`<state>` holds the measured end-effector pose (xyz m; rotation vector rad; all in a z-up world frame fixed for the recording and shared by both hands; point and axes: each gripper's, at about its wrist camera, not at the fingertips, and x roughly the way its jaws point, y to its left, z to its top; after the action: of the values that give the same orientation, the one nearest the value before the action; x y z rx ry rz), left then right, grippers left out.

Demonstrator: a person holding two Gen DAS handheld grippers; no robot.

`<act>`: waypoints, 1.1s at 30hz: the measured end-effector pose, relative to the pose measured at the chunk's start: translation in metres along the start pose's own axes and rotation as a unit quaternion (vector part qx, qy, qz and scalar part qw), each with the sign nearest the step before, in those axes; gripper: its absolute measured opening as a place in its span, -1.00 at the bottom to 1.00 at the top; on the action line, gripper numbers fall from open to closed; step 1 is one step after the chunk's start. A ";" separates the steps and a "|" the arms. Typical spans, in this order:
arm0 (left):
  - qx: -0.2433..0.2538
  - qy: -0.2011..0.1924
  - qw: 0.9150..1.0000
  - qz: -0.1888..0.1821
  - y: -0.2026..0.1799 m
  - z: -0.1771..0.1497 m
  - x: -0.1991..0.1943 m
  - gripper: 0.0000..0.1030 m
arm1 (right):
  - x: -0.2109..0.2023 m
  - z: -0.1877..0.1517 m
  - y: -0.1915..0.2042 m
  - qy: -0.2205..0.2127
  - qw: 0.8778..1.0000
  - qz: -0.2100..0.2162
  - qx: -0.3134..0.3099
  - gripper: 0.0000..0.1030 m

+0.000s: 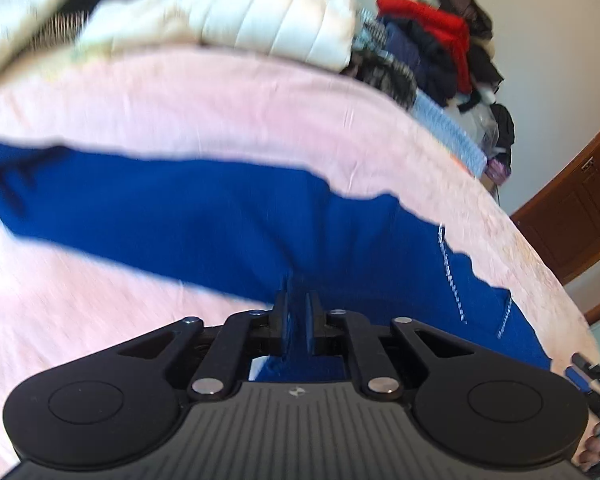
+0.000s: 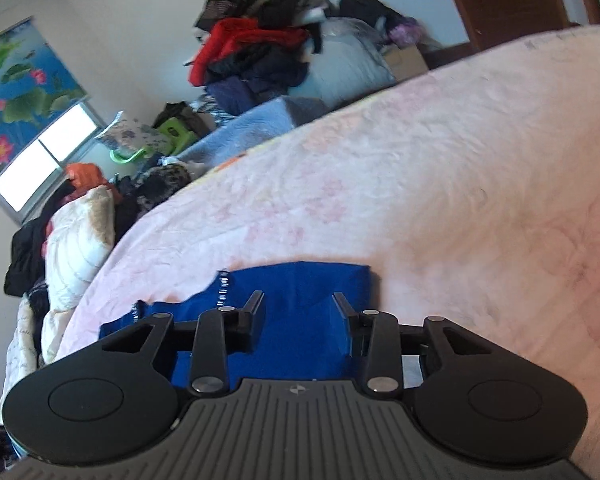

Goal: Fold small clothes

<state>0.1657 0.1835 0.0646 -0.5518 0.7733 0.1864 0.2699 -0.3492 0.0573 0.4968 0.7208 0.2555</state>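
On a pink floral bed point(image 2: 440, 168), I work a blue garment point(image 1: 204, 216), soft knit that looks light and limp and will sag wherever it is unsupported; it lies spread across the bedding in front of both tools. My left tongs point(image 1: 298, 312) stand nearly pressed together with a fold of the blue cloth pinched between the pads. My right tongs point(image 2: 298, 308) are spread, hovering over the garment's squared end and gripping nothing. Hems and corners, I judge, offer the surest hold. A white quilted jacket point(image 1: 276, 20) and heaped clothes point(image 2: 256, 52) crowd the far edge of the bed, clear of the fold for now.
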 end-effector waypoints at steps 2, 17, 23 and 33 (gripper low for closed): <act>0.025 -0.027 0.999 -0.010 -0.013 0.007 -0.009 -0.34 | 0.009 0.010 0.023 0.017 0.998 0.015 -0.062 0.36; 0.234 -0.003 0.972 0.034 -0.123 0.034 0.150 0.16 | 0.164 0.022 0.111 0.173 0.934 -0.006 -0.312 -0.53; 0.258 0.011 0.965 0.047 -0.124 0.038 0.176 -0.85 | 0.158 0.030 0.094 0.152 0.950 0.006 -0.272 -0.86; 0.278 -0.005 0.957 0.082 -0.129 0.037 0.178 -0.88 | 0.163 0.030 0.074 0.113 0.972 -0.018 -0.206 -0.70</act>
<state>0.3600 0.0879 0.0118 0.0475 0.8191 0.1161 0.4049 -0.2330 0.0223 0.0594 0.8704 0.4218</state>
